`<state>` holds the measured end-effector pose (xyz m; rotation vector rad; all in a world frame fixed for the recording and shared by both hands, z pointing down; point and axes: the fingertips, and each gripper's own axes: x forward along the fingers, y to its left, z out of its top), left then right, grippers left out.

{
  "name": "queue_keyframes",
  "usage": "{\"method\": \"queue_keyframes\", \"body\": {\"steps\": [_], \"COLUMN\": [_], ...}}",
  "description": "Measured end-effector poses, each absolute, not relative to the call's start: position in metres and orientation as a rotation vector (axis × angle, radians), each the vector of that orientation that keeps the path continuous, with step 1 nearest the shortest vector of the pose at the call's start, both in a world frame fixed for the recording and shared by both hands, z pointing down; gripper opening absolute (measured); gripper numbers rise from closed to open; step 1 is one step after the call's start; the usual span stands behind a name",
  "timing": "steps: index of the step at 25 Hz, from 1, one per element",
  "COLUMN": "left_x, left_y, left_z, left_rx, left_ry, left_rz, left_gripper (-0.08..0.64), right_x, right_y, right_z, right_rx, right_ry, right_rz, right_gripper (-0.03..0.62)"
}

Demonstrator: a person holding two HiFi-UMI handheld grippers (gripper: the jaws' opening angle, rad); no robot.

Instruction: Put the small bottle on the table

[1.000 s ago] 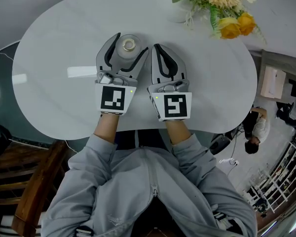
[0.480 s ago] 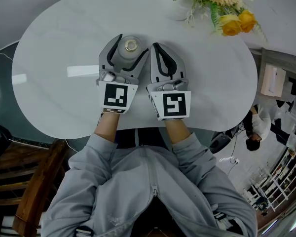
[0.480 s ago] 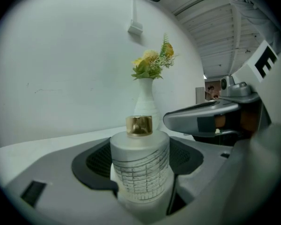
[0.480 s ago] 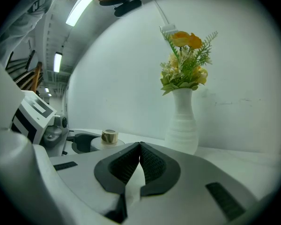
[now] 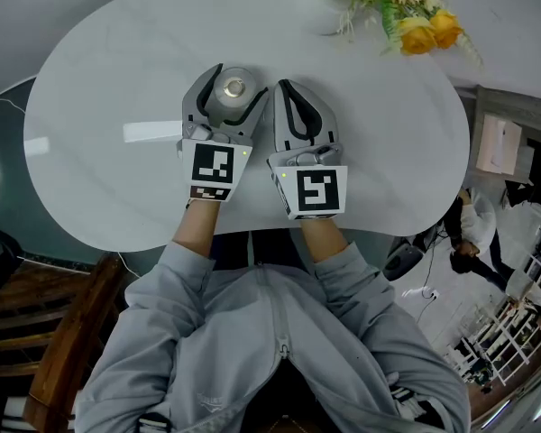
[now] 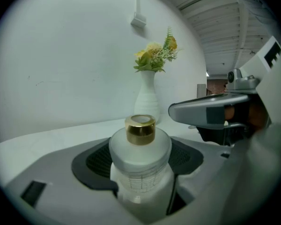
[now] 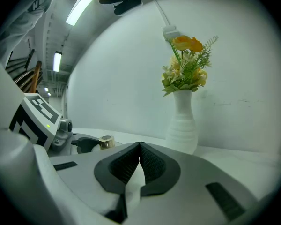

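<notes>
The small frosted white bottle [image 6: 140,170] with a gold cap [image 5: 233,87] stands upright between the jaws of my left gripper [image 5: 227,78], which is shut on its body over the white table [image 5: 99,79]. Whether its base touches the tabletop I cannot tell. My right gripper [image 5: 293,93] lies just to the right of the left one, low over the table, shut with its pads meeting and nothing between them. From the right gripper view the bottle's gold cap [image 7: 106,141] peeks out at the left behind the left gripper.
A white ribbed vase [image 7: 182,125] with yellow flowers [image 5: 415,16] stands at the table's far right. A wooden chair [image 5: 63,332] is at the lower left beside the person. The table's near edge runs just under both grippers.
The left gripper with the bottle has shifted slightly right and toward the far side. The right gripper has stayed put.
</notes>
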<state>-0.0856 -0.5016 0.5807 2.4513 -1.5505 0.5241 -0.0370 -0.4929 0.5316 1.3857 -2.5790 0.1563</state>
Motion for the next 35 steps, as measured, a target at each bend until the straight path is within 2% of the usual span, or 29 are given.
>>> {"method": "queue_keyframes", "body": {"steps": [14,23,29,32,35], "left_x": [-0.085,-0.112,-0.125,-0.127,-0.126], "left_y": [-0.488,-0.455,-0.431,-0.422,-0.411], "left_z": [0.574,0.525,0.473,0.444,0.416], "left_rx": [2.490,2.461,2.429,2.438,2.448], "left_ry": [-1.551,-1.647,-1.752,-1.788,-1.791], "left_rz": [0.587,0.434,0.378,0.329,0.268], "left_gripper": [0.350,0.344,0.074,0.014,0.008], "right_x": [-0.039,-0.046,-0.049,-0.048,-0.043], "right_y": [-0.478,-0.454,-0.438,-0.428,-0.419], "right_z": [0.521,0.492,0.455,0.434,0.410], "right_rx": [1.387,1.388,1.393,1.404,1.435], "right_ry": [-2.571,-2.572,-2.588,-2.601,-2.606], "right_rz": [0.169,0.139,0.099,0.067,0.037], "right_gripper": [0.028,0.028,0.028,0.028,0.028]}}
